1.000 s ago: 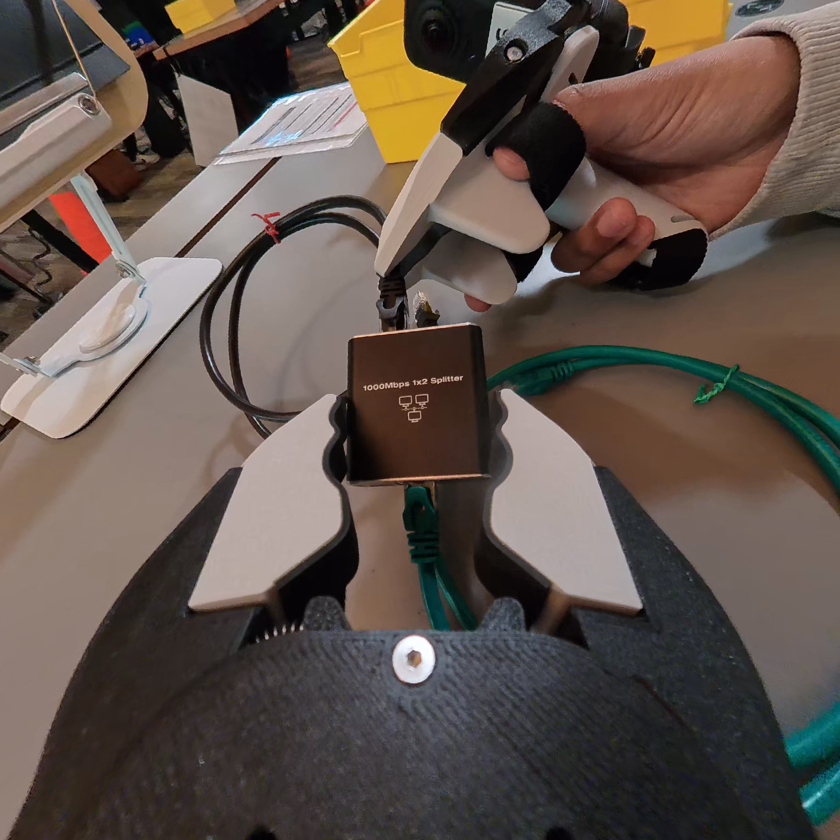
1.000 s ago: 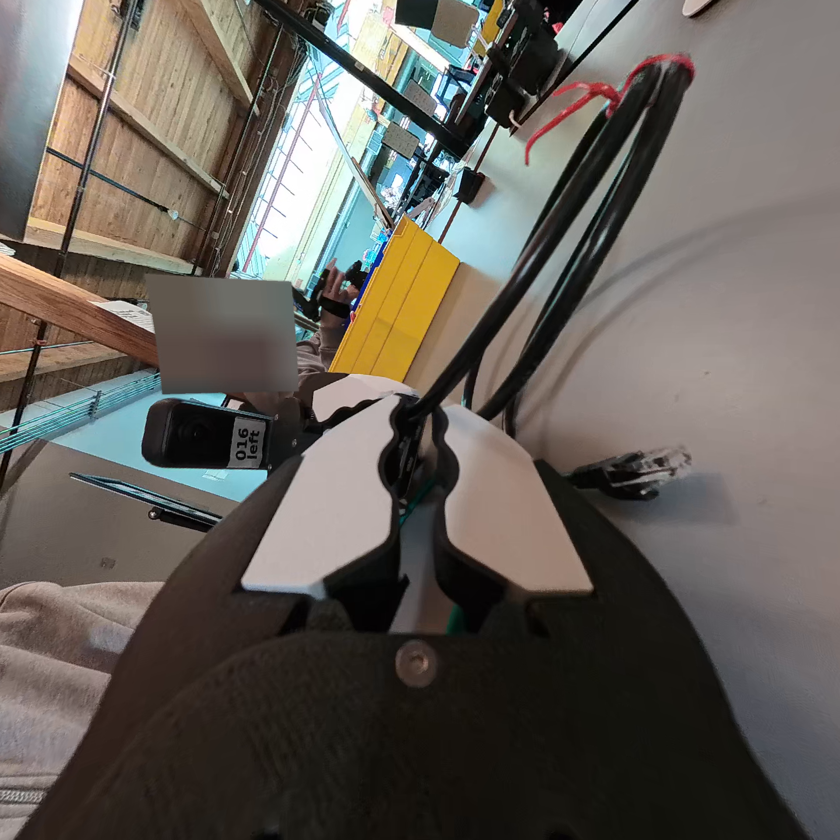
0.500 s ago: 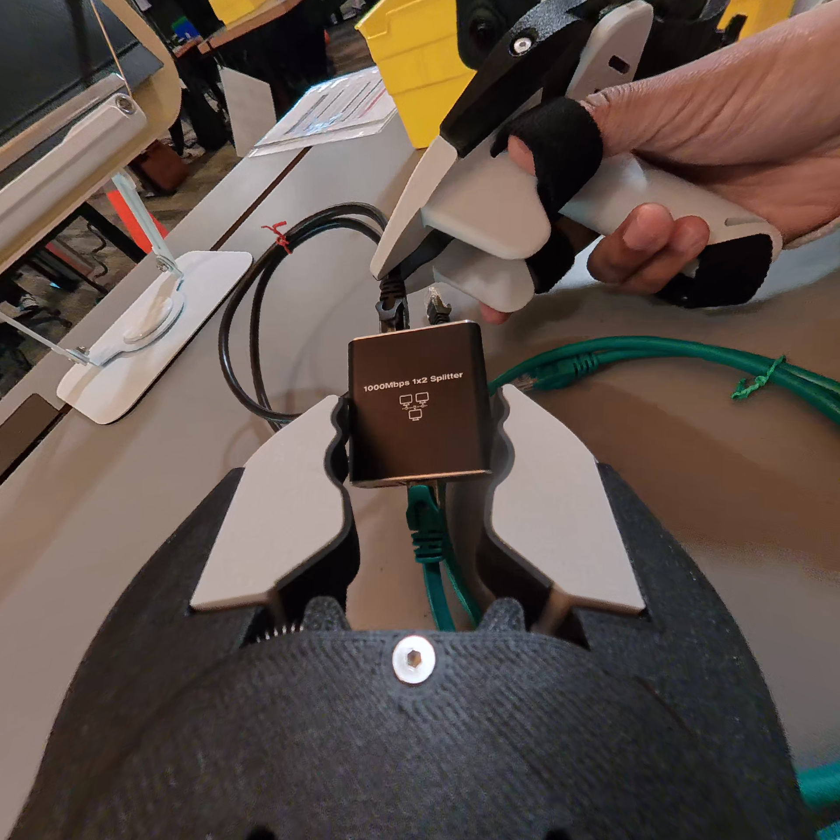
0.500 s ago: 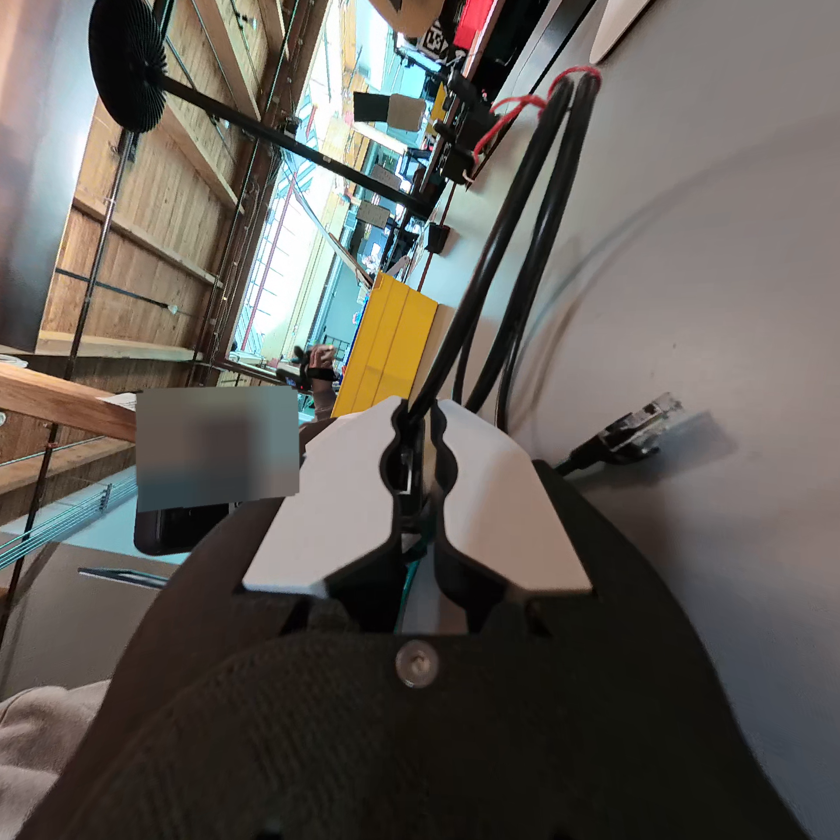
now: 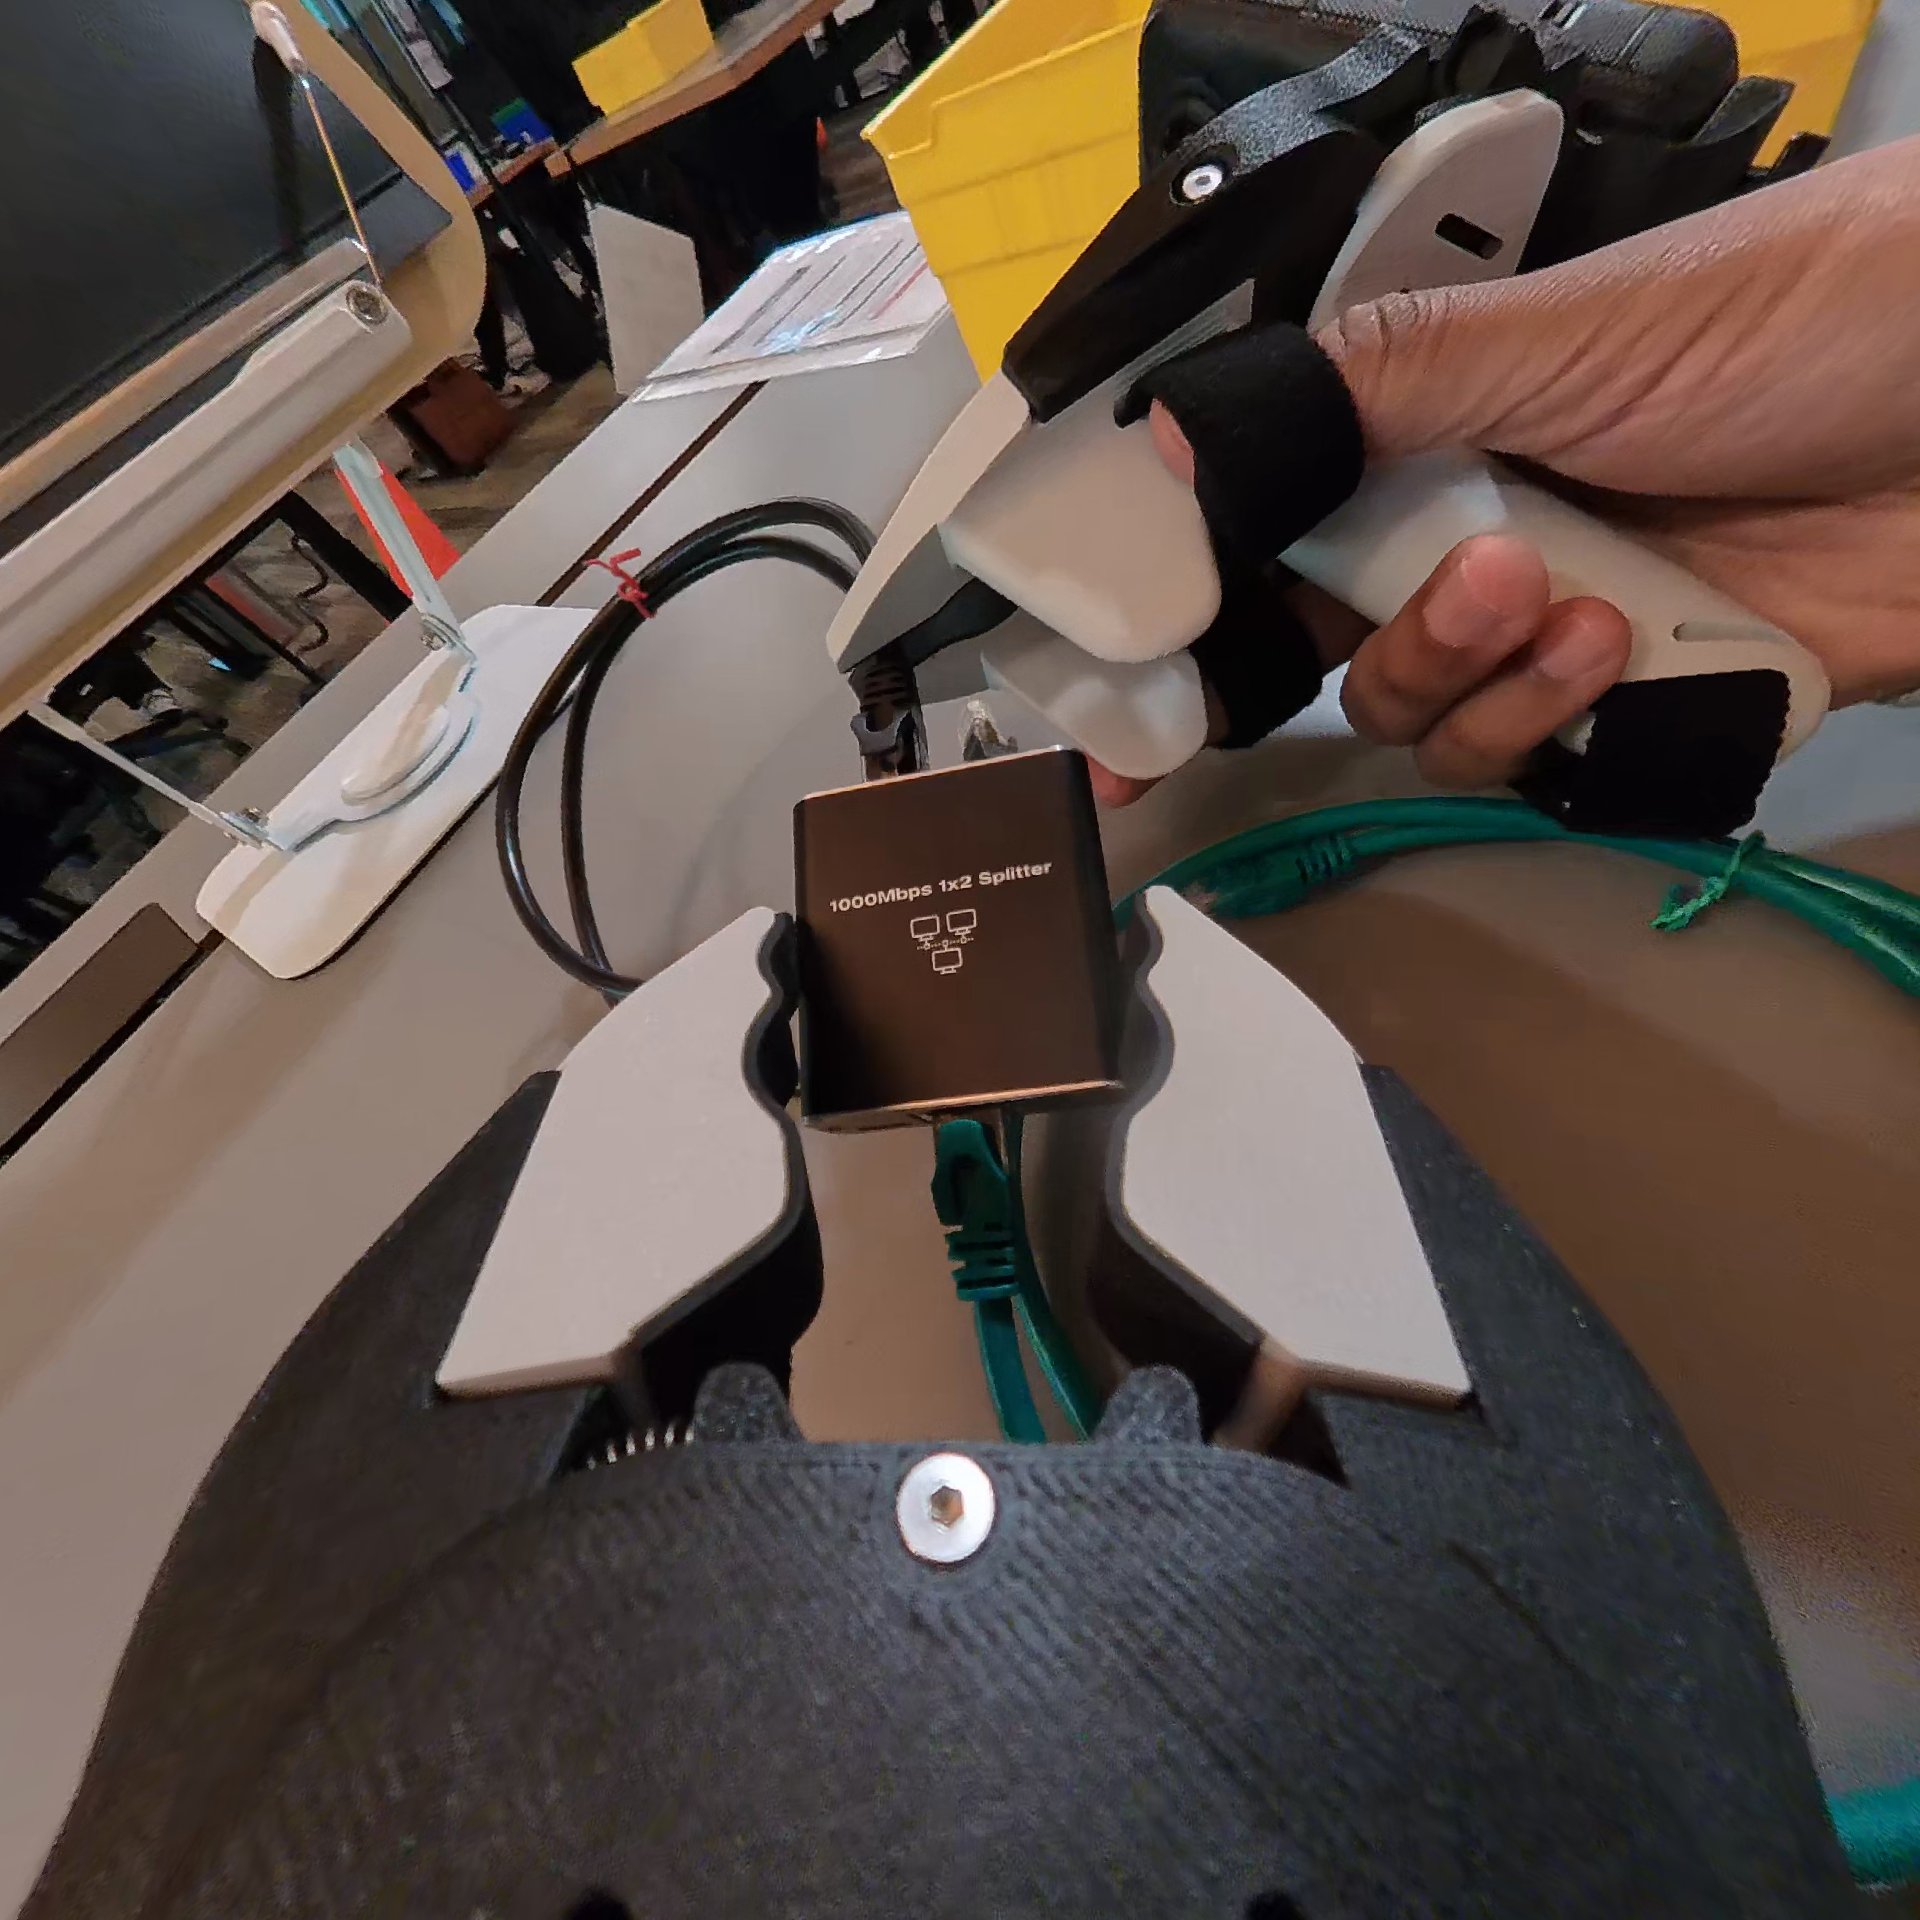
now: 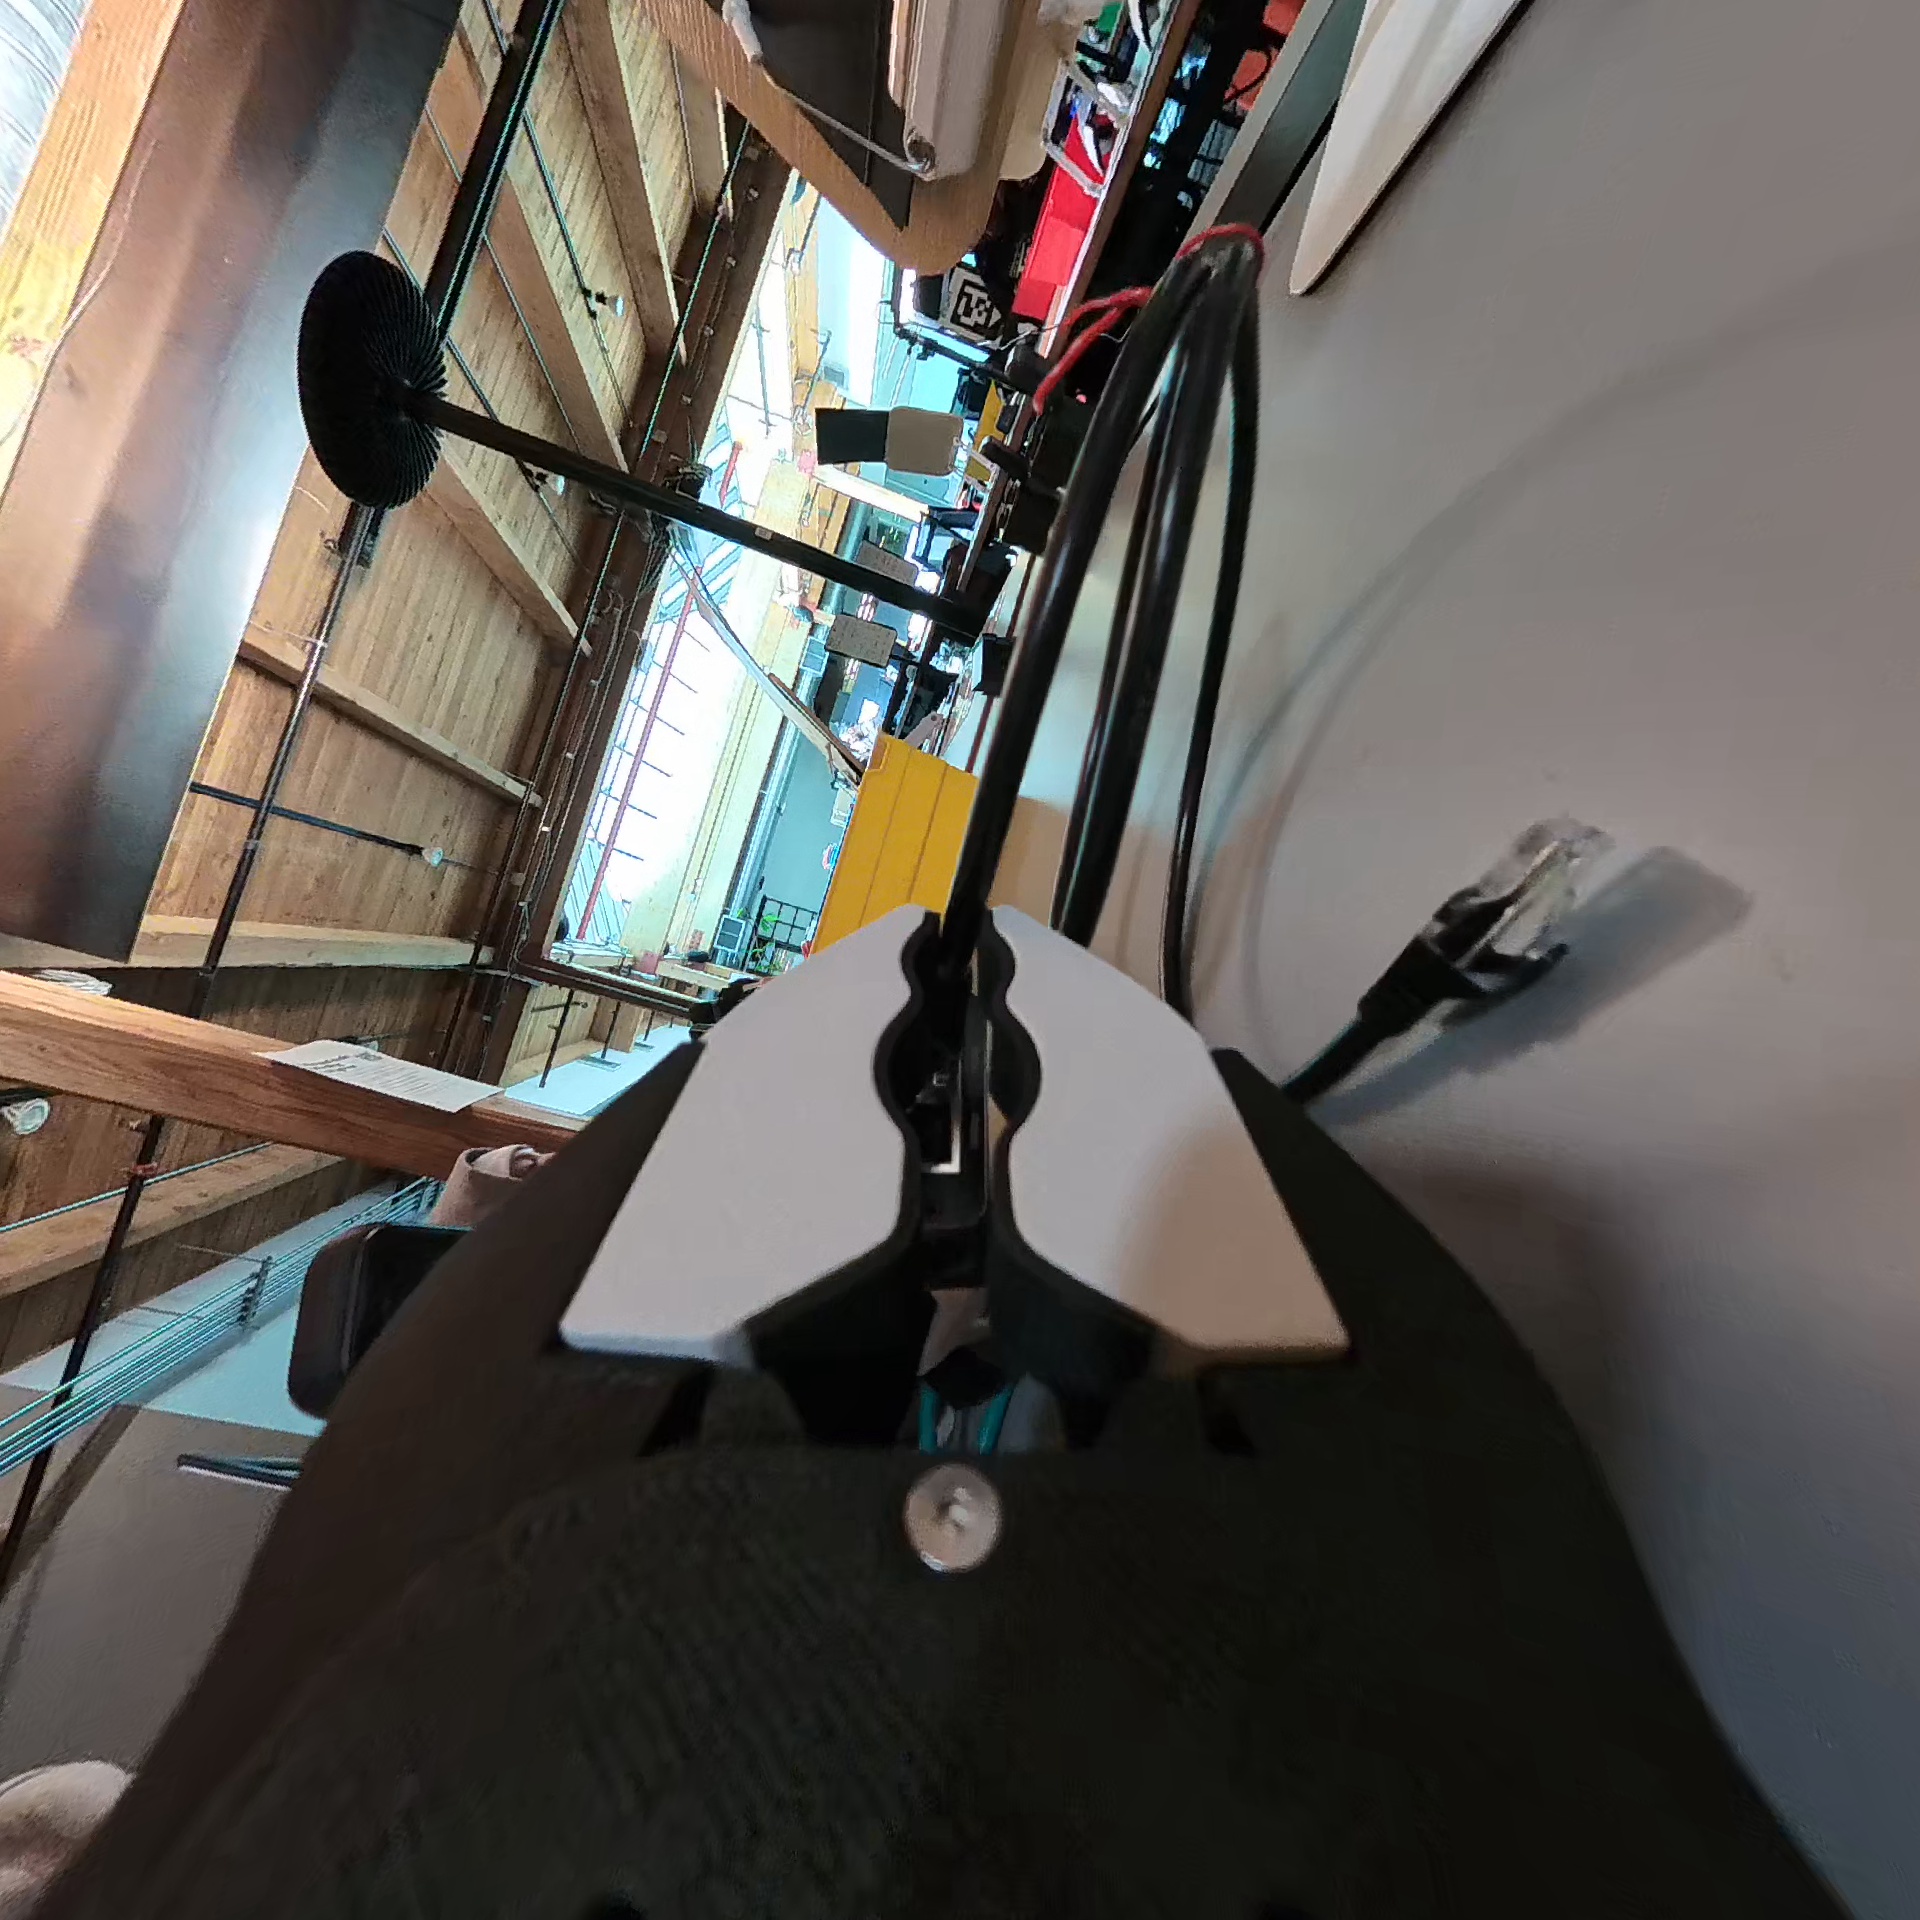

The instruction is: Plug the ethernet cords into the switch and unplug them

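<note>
My left gripper is shut on the black switch box and holds it by its sides just above the grey table. A green ethernet cord is plugged into the box's near side and runs back between my fingers. My right gripper, held by a hand, is shut on the black ethernet cord's plug at the box's far left port; I cannot tell how deep the plug sits. In the right wrist view my right gripper pinches the black cord. The cord's other plug lies loose on the table.
The black cord's coil with a red tie lies far left of the box. Coiled green cord lies to the right. A white stand base sits near the table's left edge. Yellow bins and a plastic-sleeved sheet stand at the back.
My right gripper has tilted while staying shut on the black plug at the box's far side. My left gripper still holds the box, and its view has shifted slightly.
</note>
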`<state>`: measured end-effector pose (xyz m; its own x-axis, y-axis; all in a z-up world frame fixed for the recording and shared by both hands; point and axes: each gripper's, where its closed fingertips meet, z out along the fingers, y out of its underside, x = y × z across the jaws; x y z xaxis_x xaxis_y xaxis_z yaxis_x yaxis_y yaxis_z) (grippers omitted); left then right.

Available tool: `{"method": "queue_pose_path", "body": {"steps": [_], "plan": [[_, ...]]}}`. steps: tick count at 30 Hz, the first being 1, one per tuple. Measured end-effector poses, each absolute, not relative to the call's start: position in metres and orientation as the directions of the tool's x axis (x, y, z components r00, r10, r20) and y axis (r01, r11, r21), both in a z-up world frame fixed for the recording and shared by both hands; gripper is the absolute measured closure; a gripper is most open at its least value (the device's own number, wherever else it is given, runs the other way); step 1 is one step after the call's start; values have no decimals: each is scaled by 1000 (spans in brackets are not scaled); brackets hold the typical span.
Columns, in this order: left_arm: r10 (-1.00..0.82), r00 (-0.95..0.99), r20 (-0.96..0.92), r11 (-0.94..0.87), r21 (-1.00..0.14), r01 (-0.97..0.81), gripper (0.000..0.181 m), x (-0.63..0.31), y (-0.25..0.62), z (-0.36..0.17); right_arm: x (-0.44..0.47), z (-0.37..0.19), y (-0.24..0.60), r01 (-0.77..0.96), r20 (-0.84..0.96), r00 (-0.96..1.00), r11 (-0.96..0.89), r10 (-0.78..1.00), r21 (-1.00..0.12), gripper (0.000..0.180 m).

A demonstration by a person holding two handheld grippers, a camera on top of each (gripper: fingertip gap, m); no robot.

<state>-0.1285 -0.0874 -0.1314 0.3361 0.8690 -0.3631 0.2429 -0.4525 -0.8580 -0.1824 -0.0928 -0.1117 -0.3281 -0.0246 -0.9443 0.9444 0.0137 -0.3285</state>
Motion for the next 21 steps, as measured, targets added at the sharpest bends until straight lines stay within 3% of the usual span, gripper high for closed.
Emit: {"method": "queue_pose_path", "body": {"steps": [10,21], "plan": [[872,314,-375,-454,-859,236,120,-130,-83,-130,-177,-107,-95,937,-937,-349,-10,-19,-349,173],[891,288,-351,-424,-869,256,122,-132,-87,-129,-168,-99,-101,864,-864,-503,3,24,-503,173]]}}
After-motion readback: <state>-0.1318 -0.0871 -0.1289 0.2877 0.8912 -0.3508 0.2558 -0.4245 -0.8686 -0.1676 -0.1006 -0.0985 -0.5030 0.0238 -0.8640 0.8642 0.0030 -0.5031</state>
